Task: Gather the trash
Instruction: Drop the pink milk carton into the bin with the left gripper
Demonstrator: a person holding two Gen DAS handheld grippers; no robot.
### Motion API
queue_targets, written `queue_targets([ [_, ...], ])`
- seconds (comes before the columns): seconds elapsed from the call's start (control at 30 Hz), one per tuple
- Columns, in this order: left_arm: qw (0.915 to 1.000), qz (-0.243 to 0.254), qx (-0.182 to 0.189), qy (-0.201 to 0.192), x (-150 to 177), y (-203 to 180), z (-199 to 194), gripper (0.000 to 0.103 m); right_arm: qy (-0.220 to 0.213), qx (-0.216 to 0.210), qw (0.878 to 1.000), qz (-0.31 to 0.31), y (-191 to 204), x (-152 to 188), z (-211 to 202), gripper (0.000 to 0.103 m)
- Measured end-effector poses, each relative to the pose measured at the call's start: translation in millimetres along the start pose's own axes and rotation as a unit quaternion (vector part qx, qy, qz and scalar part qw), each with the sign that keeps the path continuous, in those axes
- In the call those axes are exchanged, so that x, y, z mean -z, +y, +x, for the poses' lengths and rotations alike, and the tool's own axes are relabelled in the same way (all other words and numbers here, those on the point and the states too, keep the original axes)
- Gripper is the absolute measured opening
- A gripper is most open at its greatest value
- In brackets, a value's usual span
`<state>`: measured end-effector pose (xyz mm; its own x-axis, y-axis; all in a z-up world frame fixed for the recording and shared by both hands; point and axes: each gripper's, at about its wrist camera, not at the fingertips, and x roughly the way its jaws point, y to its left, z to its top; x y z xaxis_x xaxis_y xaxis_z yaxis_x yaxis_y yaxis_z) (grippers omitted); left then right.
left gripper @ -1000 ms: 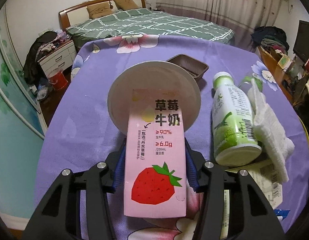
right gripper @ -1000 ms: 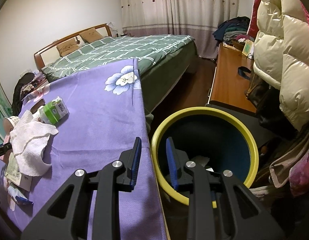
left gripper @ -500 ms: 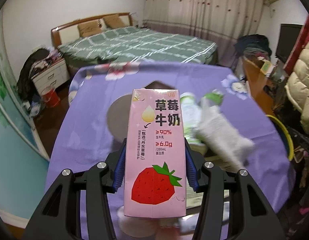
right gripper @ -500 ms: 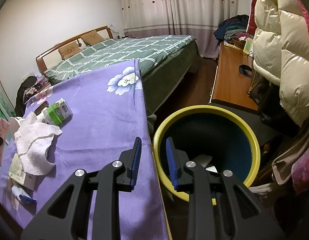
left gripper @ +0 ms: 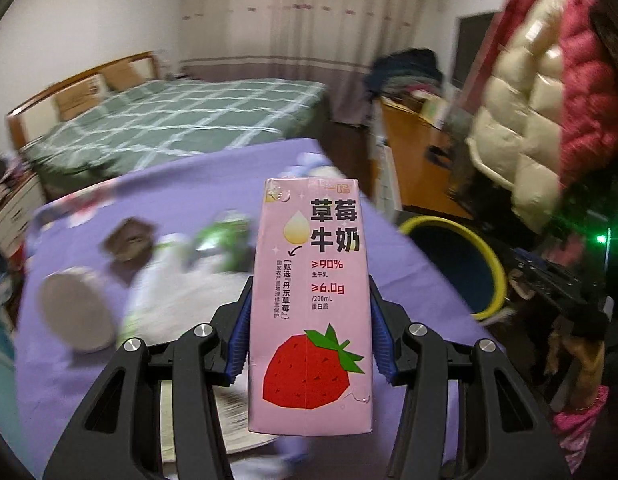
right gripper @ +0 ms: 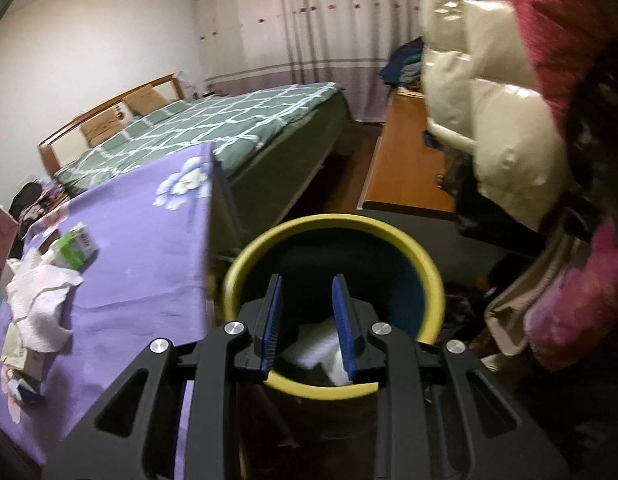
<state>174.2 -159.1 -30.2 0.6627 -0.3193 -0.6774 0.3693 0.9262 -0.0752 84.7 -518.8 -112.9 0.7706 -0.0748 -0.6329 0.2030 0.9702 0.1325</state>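
Purple flowered cloth covers the table (left gripper: 89, 380) in a bedroom with a green checked bed behind, and in the left wrist view the left gripper (left gripper: 311, 336) is clamped on a pink strawberry-milk carton (left gripper: 309, 304), its blue pads pressing the two narrow sides at about mid-height, the carton upright and lifted clear of the cloth. Beyond it to the right stands the yellow-rimmed blue waste bin (left gripper: 491, 264), just off the table's edge; blurred litter lies on the cloth to the left. The carton is probably light and its card walls would dent under a hard squeeze, so this hold across the stiffer side folds looks sound. Seen from the right wrist, the right gripper (right gripper: 309, 324) hangs over the same bin (right gripper: 269, 240), jaws a little apart with nothing between them; white paper lies inside the bin. On the cloth to the left remain a crumpled white tissue (right gripper: 37, 304) and a green-and-white bottle (right gripper: 75, 246), touching.
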Motion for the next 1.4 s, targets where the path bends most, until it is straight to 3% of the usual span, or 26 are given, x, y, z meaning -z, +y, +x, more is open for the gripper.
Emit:
queue_targets([
  [0.33,0.9951,0.065,0.065,0.036,-26,-121,81,0.050,-0.006,0.020,0.999,0.037,-46,3,1,0.025],
  [0.77,0.9887,0.103,0.082,0.072,-42,-209,161,0.051,0.002,0.030,0.997,0.075,-86,15,13,0.034],
  [0.83,0.9900,0.102,0.070,0.068,-43,-210,165,0.072,0.002,0.031,0.997,0.075,-87,15,16,0.035],
  [1.0,0.9934,0.086,0.061,0.043,-49,-197,148,0.074,0.004,0.027,0.997,0.074,-86,15,17,0.035],
  [1.07,0.9948,0.075,0.061,0.031,-51,-186,131,0.076,0.004,0.024,0.997,0.072,-82,16,16,0.035],
  [1.13,0.9964,0.059,0.061,0.009,-52,-171,108,0.085,0.004,0.021,0.997,0.068,-77,16,16,0.035],
  [1.4,0.9982,0.017,0.020,-0.054,-42,-106,30,0.093,0.002,0.002,0.999,0.037,-42,12,9,0.035],
])
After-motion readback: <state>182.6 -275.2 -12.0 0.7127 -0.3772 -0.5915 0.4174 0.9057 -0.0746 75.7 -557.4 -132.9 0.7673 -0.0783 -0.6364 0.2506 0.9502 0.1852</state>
